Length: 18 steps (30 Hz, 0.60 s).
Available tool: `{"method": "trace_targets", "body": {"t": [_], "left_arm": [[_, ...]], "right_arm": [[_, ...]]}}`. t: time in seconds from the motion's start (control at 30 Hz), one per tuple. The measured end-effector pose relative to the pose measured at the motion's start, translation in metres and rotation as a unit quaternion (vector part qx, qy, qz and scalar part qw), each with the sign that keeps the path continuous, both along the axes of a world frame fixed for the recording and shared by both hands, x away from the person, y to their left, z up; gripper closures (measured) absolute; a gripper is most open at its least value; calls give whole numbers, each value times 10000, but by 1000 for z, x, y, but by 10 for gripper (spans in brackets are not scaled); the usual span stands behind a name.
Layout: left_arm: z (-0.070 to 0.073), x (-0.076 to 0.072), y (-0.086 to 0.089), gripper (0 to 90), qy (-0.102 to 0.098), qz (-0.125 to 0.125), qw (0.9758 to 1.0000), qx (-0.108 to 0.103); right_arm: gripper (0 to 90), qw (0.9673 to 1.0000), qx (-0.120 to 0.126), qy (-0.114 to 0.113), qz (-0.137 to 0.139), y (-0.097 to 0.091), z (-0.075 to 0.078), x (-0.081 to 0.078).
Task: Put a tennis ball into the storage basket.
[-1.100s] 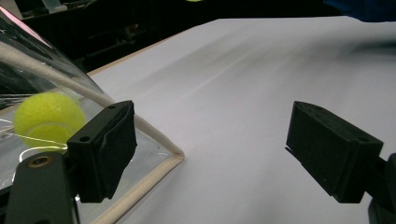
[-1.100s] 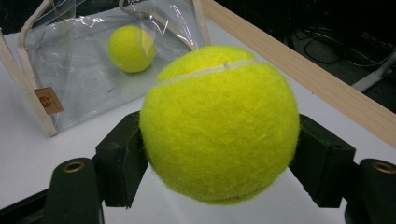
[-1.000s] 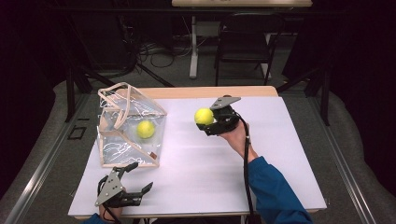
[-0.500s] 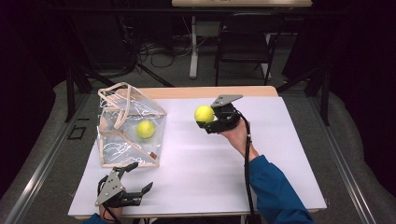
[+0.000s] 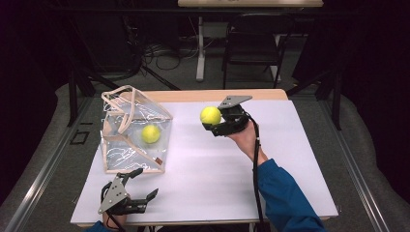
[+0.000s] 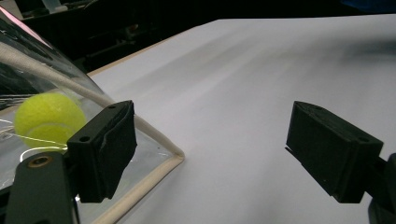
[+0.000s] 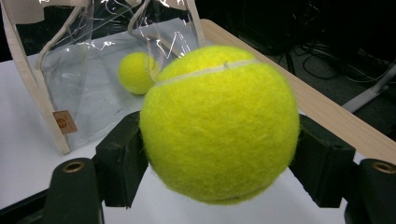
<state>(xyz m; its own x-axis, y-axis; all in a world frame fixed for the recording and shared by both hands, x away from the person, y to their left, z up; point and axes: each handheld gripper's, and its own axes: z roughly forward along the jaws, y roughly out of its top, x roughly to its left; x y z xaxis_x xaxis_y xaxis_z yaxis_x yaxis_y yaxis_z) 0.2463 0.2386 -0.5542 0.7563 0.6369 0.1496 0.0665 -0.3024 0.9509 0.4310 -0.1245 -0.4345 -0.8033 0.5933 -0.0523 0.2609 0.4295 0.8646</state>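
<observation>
Tennis ball (image 7: 219, 123) sits clamped across its middle between the right hand-held gripper's (image 5: 216, 123) pads, raised off the tabletop (image 5: 212, 169). It looks light, fuzzy and springy, so that mid-line grip seems secure. Beyond it stands a clear bag (image 5: 133, 130) holding a second ball (image 5: 151, 134). The left hand-held gripper (image 5: 140, 186), just beside the bag, gapes wide and empty.

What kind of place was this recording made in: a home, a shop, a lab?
Most likely a lab or recording studio, not a home. A white-topped table stands alone in a dark room, loose cables trail over the floor behind it, and a folding chair sits beside another desk's leg.
</observation>
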Motion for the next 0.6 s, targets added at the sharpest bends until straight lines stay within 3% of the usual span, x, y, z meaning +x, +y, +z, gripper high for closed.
{"method": "trace_targets", "body": {"t": [0.6], "left_arm": [[0,0,0,160,-3,-3,10000,5]], "right_arm": [[263,9999,63,-112,54,4,12,0]]}}
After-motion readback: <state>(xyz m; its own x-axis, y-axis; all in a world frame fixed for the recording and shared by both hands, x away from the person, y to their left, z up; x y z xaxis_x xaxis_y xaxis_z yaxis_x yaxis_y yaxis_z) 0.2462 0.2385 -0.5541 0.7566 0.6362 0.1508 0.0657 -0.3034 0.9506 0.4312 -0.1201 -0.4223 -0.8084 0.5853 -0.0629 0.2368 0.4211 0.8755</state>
